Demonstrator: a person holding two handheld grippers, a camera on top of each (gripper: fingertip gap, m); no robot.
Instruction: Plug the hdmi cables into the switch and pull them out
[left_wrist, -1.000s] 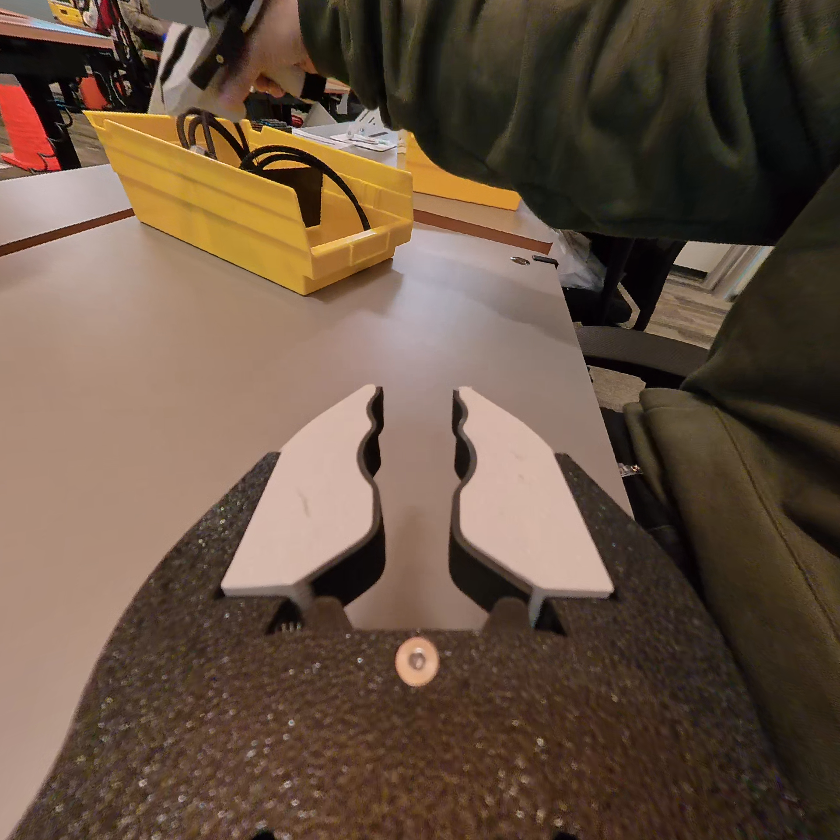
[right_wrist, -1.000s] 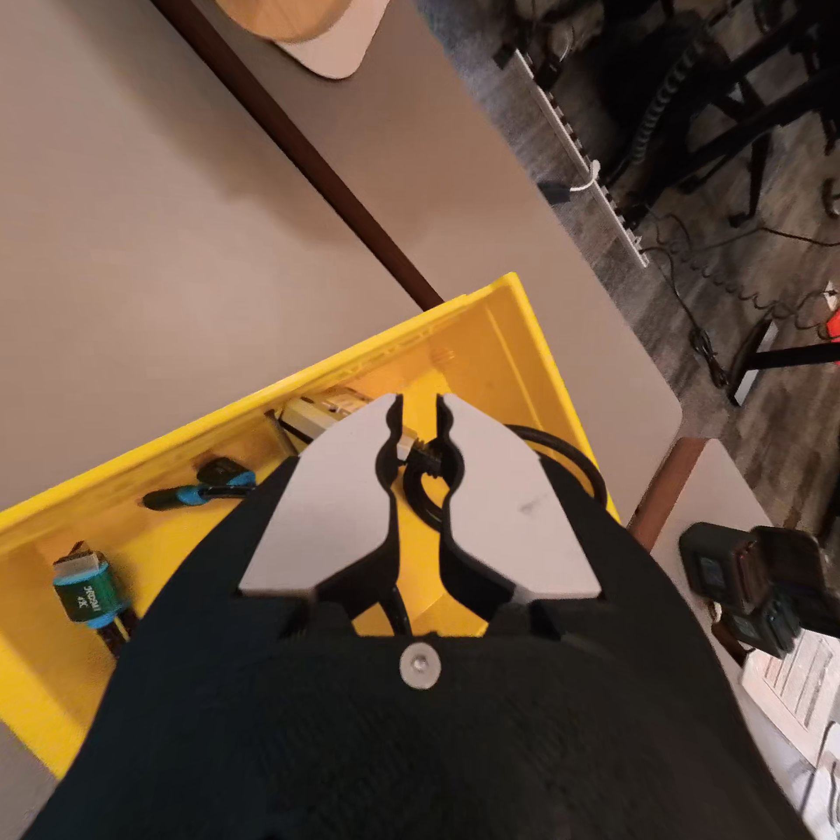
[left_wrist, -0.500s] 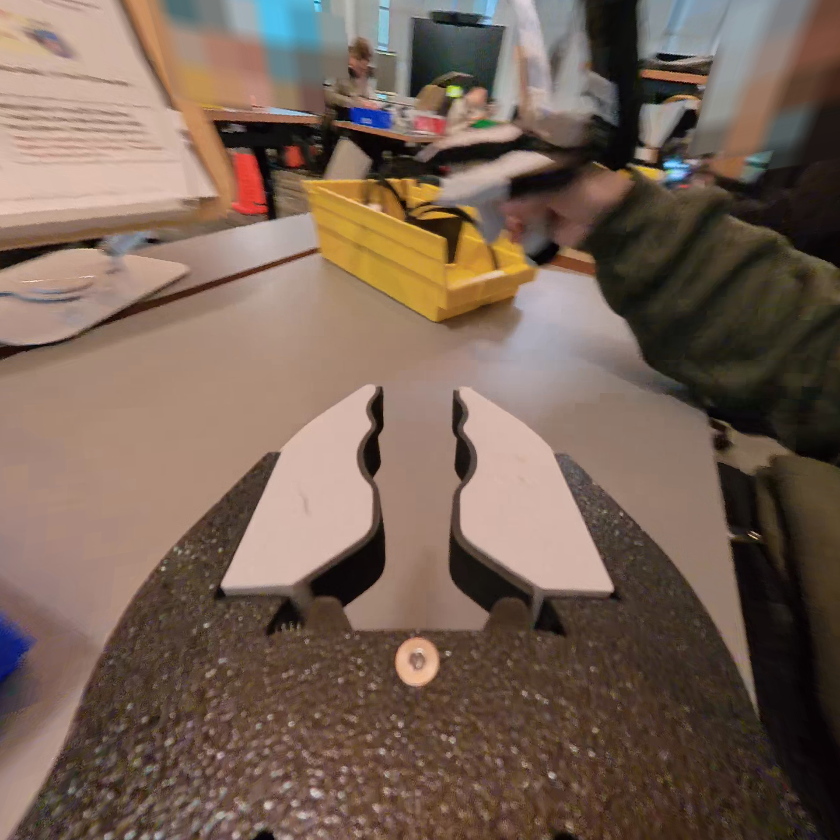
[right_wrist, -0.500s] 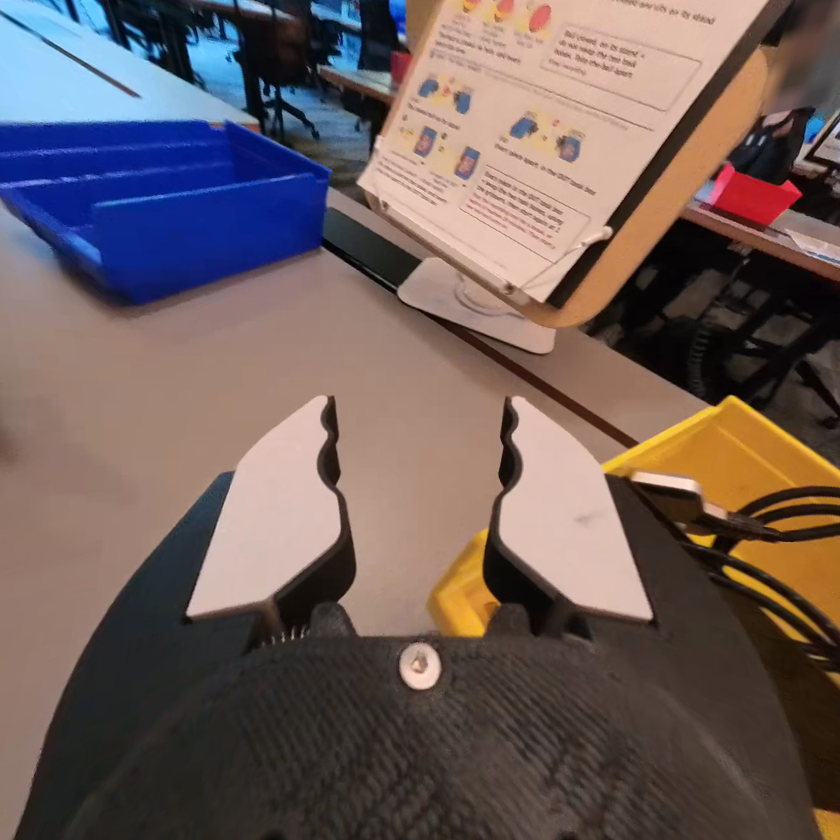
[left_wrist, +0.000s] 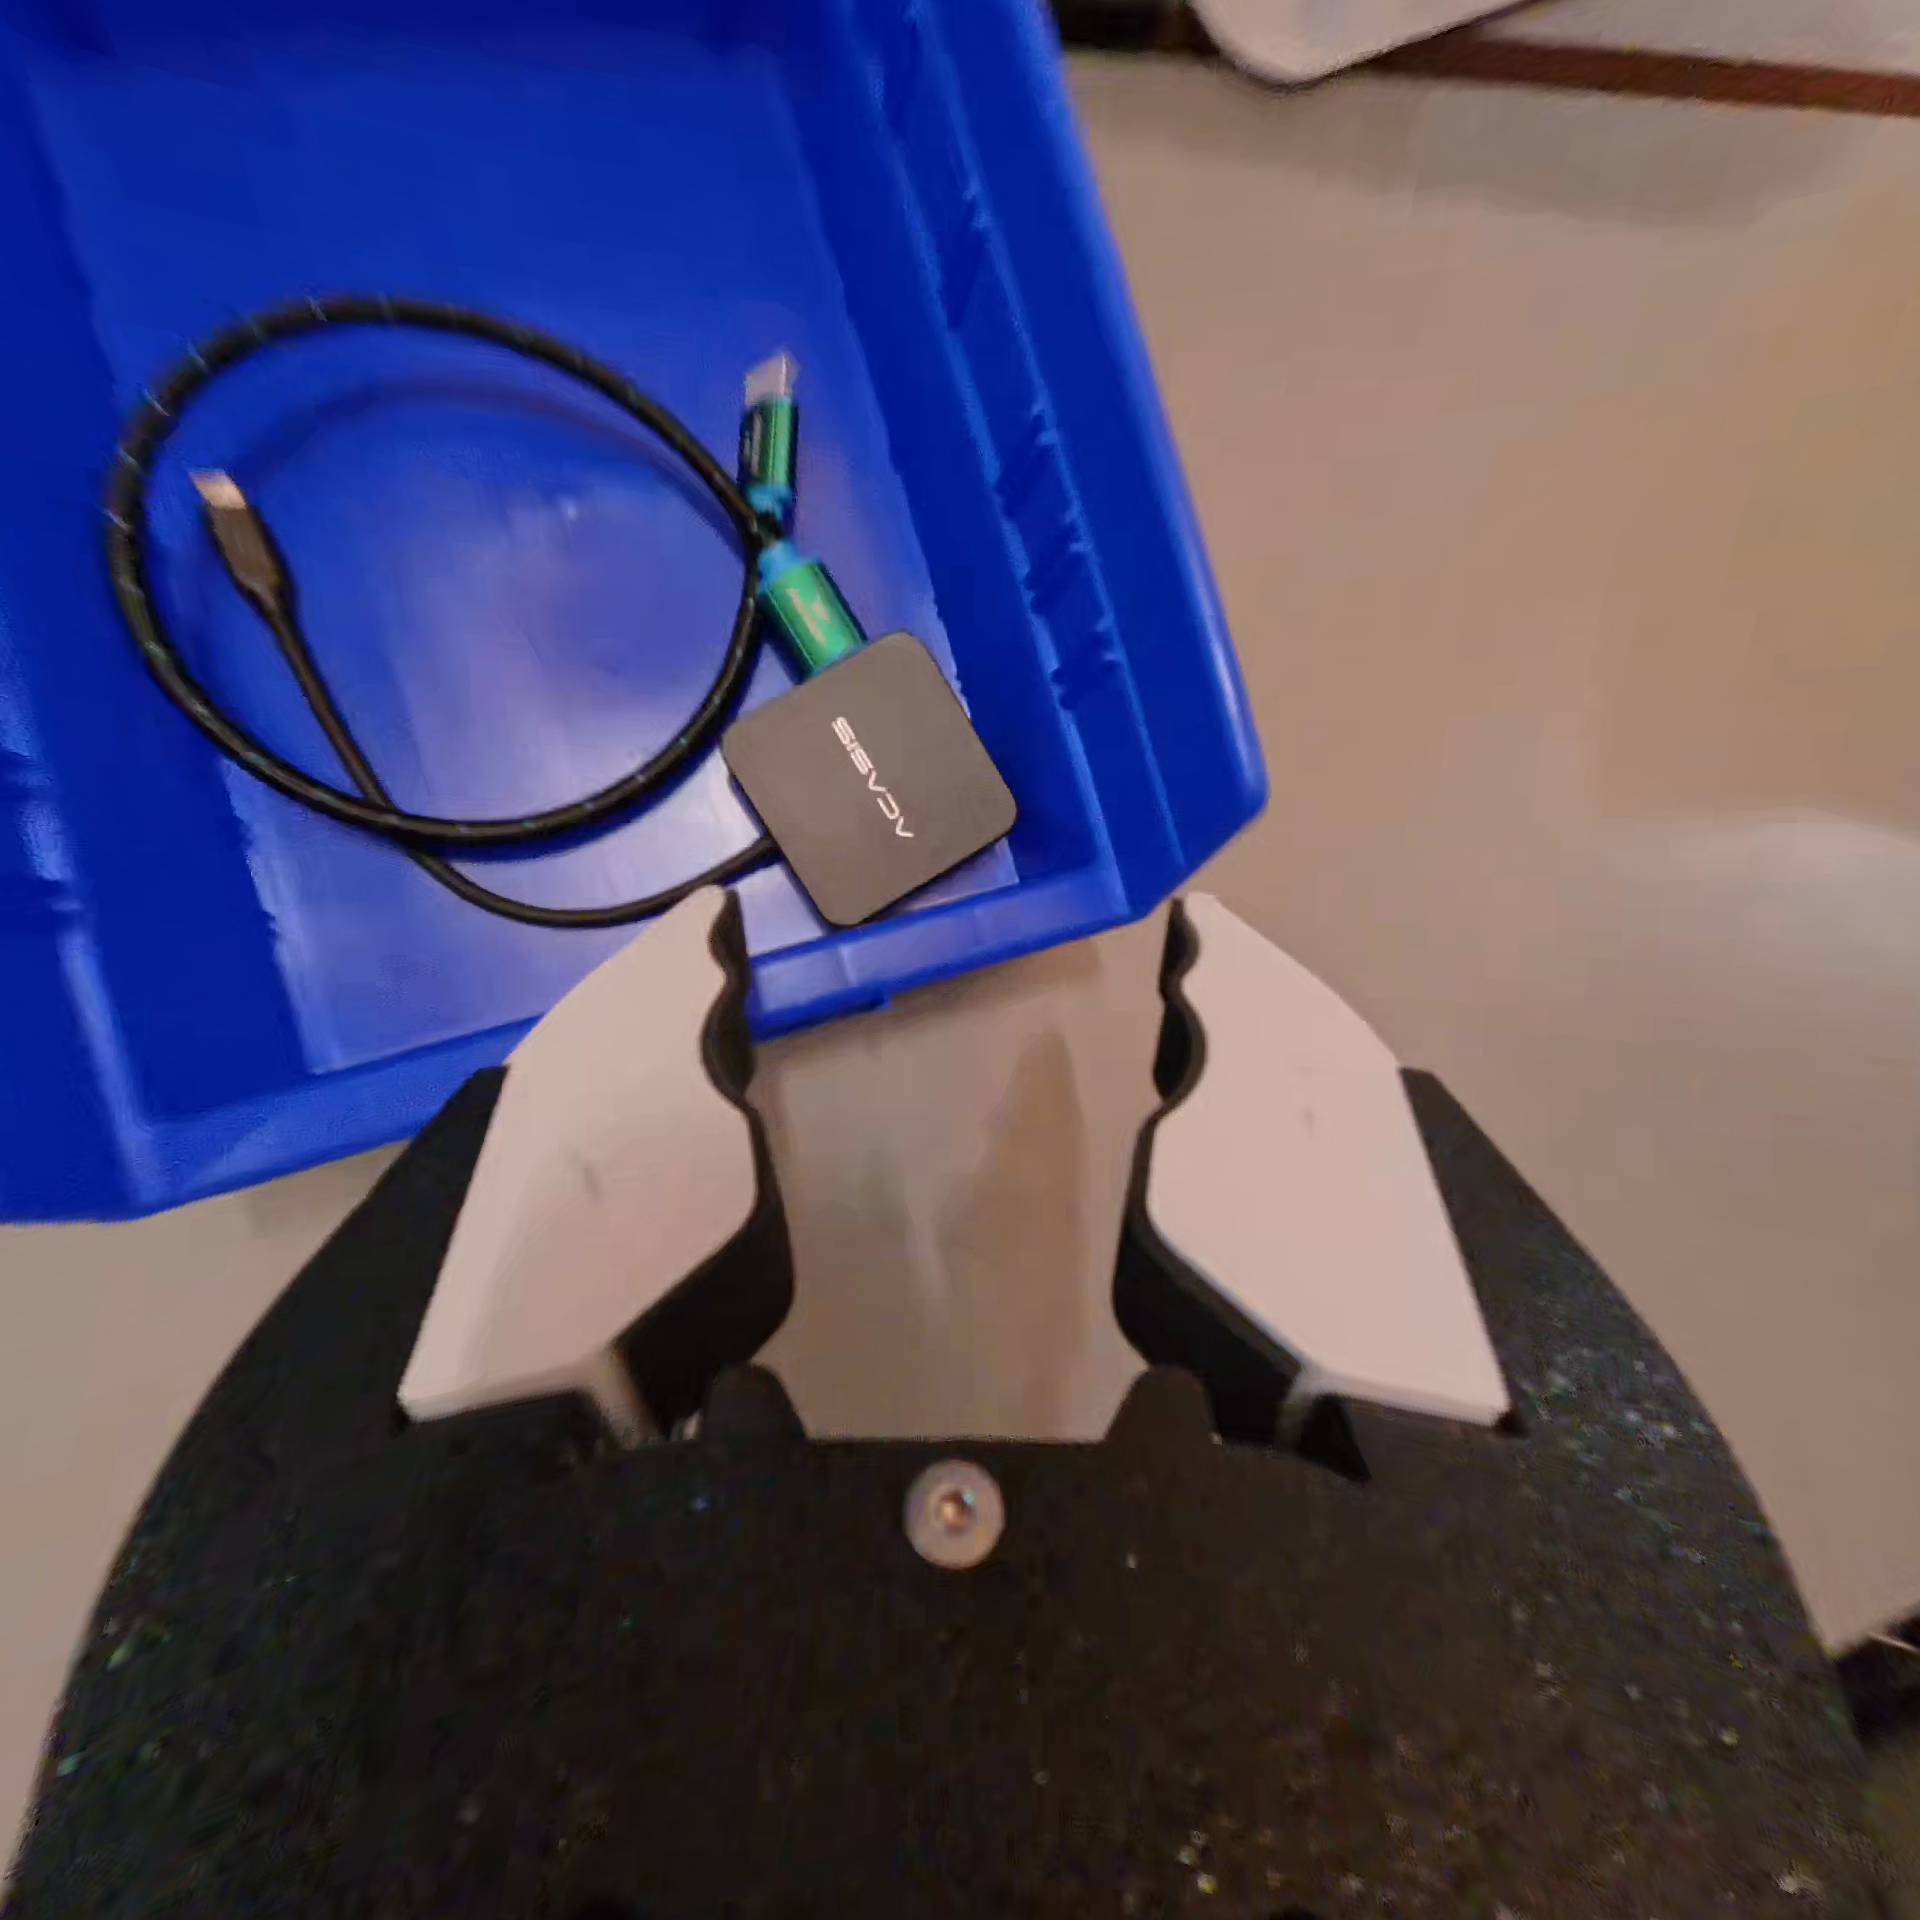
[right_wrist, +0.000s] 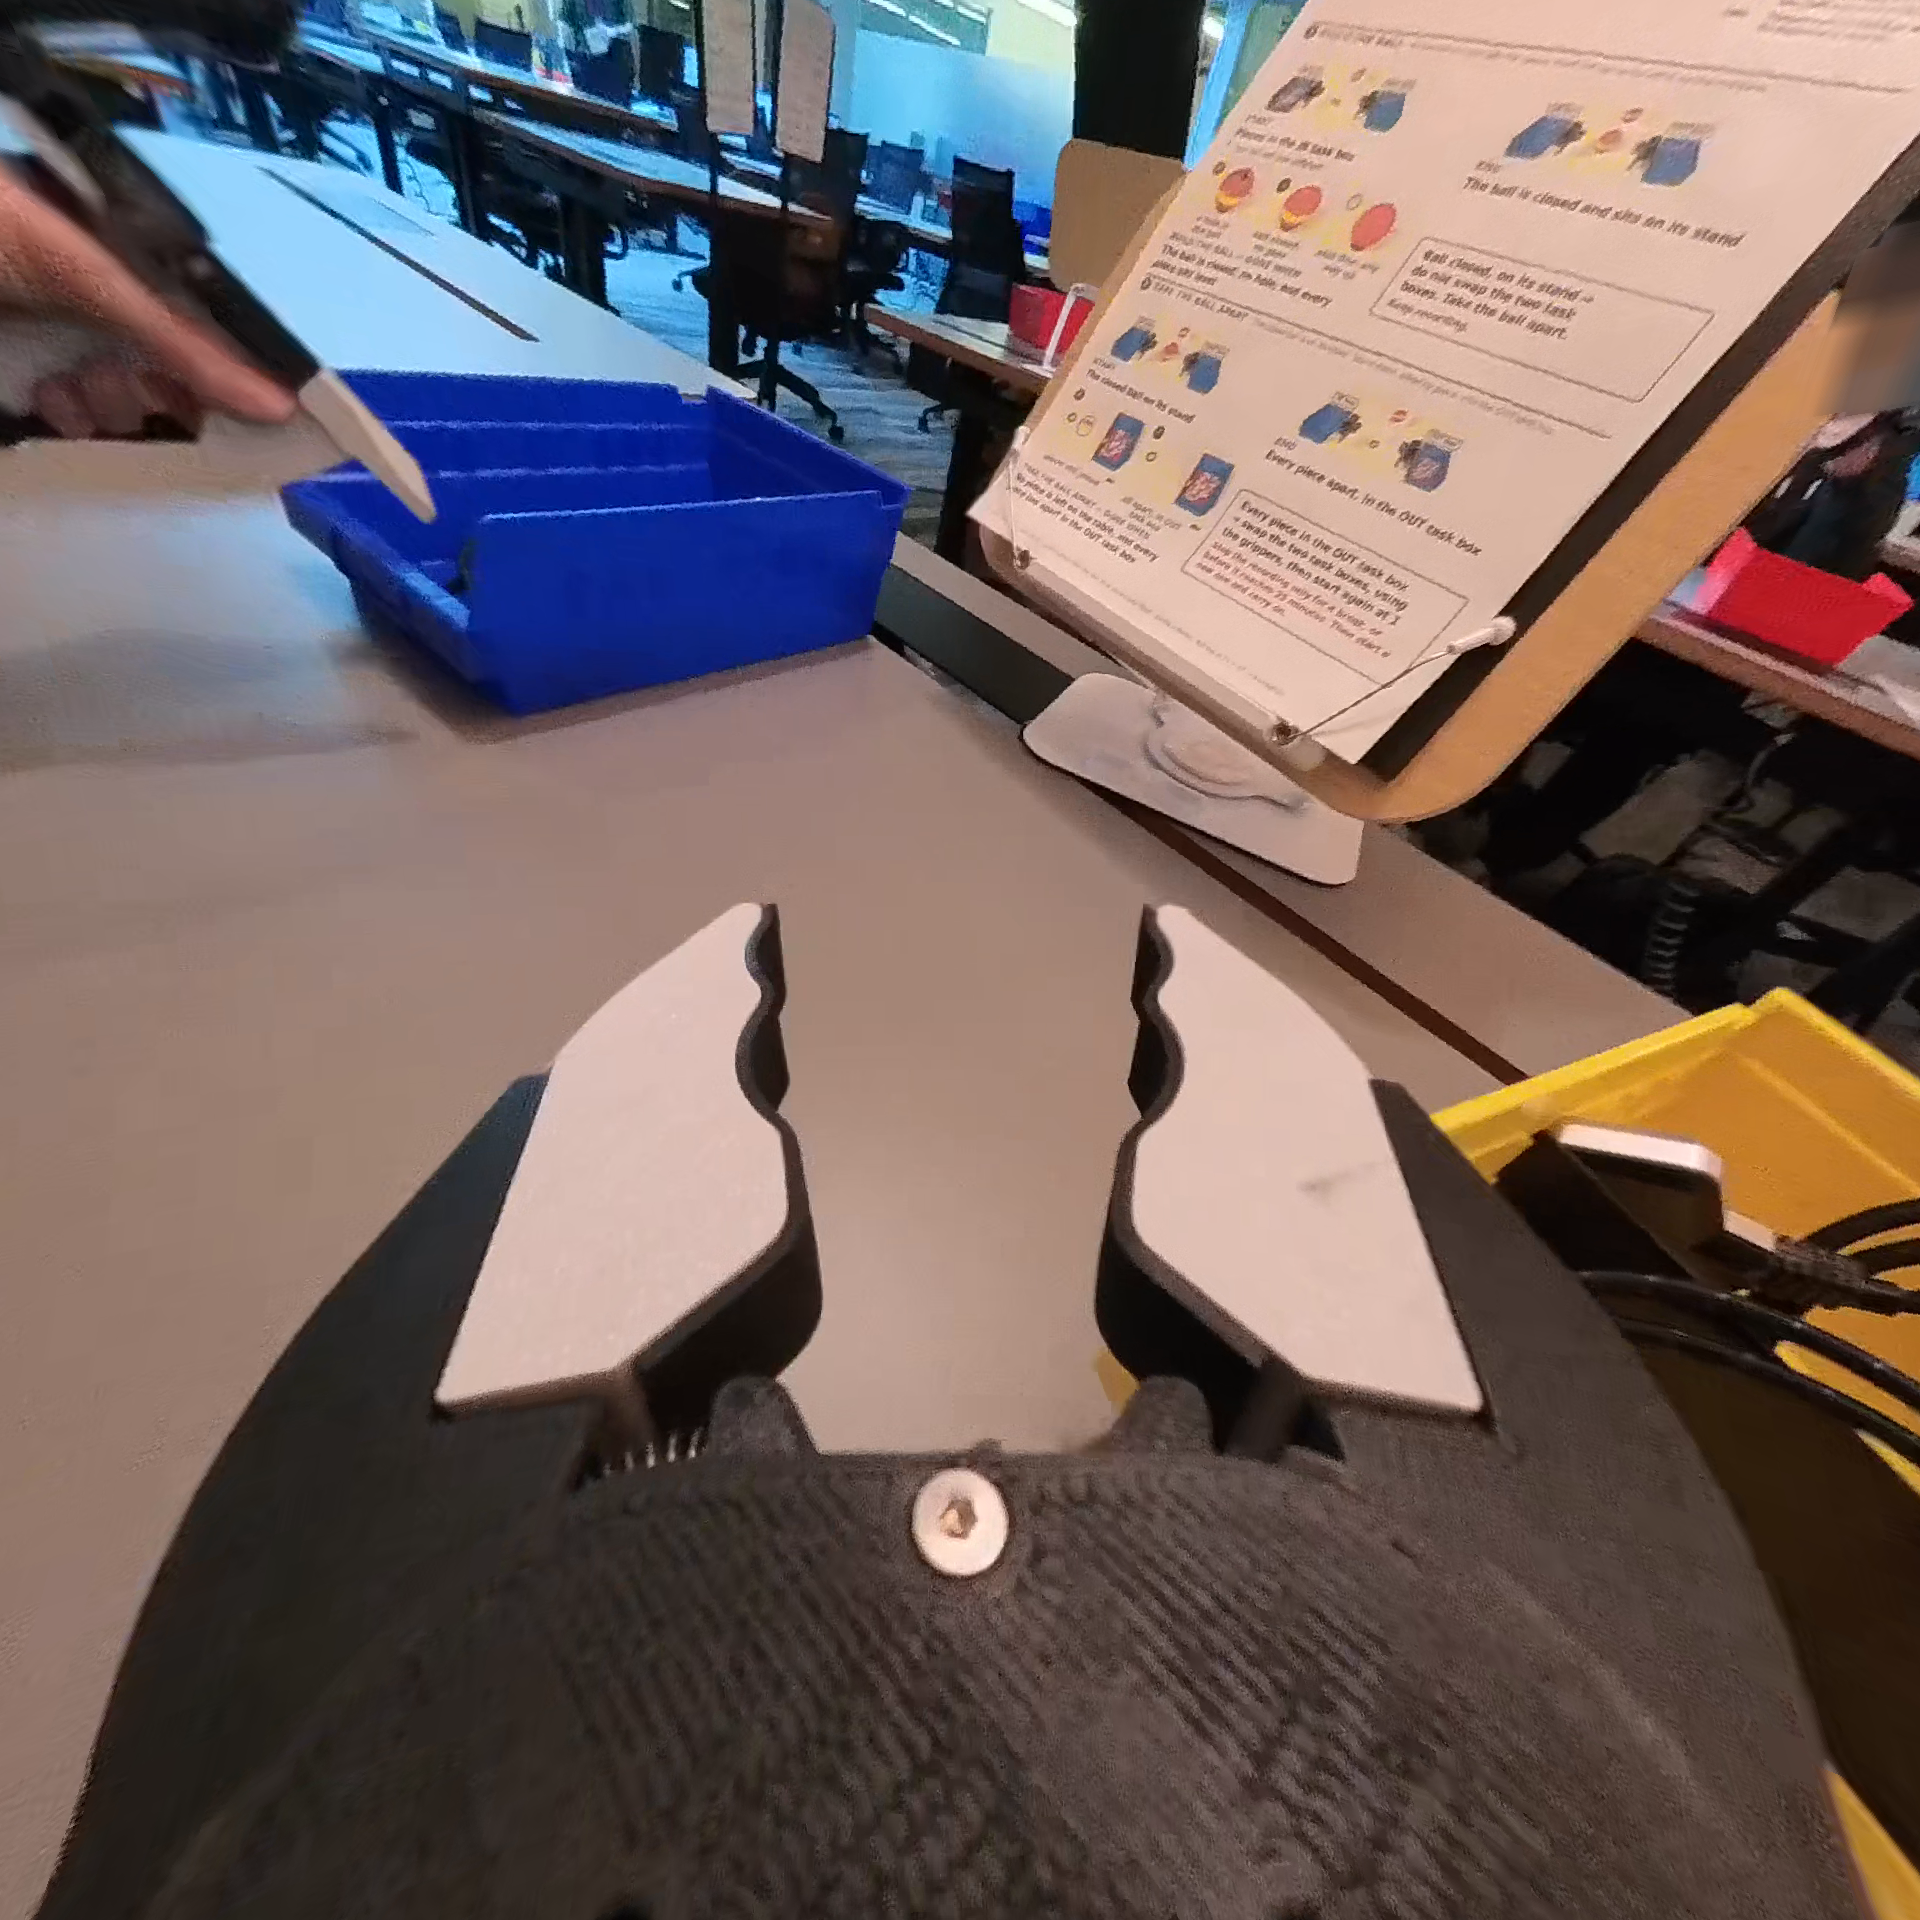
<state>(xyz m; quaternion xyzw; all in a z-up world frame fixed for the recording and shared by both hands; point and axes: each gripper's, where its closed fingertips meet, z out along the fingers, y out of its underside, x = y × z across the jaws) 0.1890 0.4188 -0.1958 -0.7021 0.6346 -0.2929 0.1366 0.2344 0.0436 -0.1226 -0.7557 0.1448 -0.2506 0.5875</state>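
In the left wrist view a blue bin holds a flat black switch with a green-ended HDMI cable plugged into it. The braided cable loops round to a second green plug. A thin black lead from the switch ends in a small plug. My left gripper is open and empty, hovering just above the bin's near rim. My right gripper is open and empty over the bare table. The left gripper's fingers show over the blue bin in the right wrist view.
A yellow bin at the right holds black cables and a silver-ended device. A tilted board with an instruction sheet stands on a white base behind the table seam. Desks and chairs fill the background.
My left gripper swung from the middle of the table to above the blue bin and opened wider. My right gripper left the cable in the yellow bin, opened, and has drawn back over the table.
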